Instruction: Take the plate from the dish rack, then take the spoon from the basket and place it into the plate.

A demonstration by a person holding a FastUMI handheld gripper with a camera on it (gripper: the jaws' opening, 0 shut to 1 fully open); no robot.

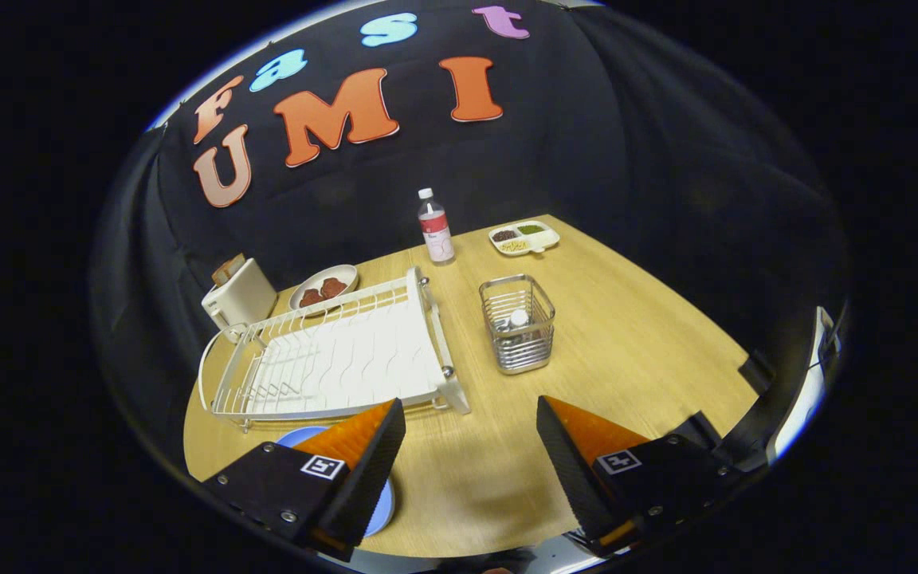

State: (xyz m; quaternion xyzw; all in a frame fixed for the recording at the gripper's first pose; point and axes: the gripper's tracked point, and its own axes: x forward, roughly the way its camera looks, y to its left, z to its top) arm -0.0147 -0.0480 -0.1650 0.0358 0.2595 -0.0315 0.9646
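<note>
**Plate down, spoon next — stock of the table**

Gripper (pixel 471 422): we find the fingers spread wide and grasping nothing, with bare table (pixel 626 351) between them.

Plate (pixel 378 506): blue, flat on the table beneath the left finger, at about 7 o'clock from the gap. It lies just in front of the rack, so we judge the first step done.

Rack (pixel 331 359): white wire, no dishes in it, at 11 o'clock from the fingers, long side running across.

Basket (pixel 516 323): square wire caddy, just beyond the fingers at about 1 o'clock, beside the rack's right end. Inside it we see a pale rounded end — we take it for the spoon (pixel 518 318), standing roughly upright; its bowl and exact tilt we cannot make out. We judge the coming move a short reach forward and slightly right, entering from above along that upright axis.

Farther back: bottle (pixel 435 227) at 12 o'clock; tray (pixel 524 237) with three dabs of food; dish (pixel 323 288) holding brown pieces; toaster (pixel 238 295) with bread.
</note>
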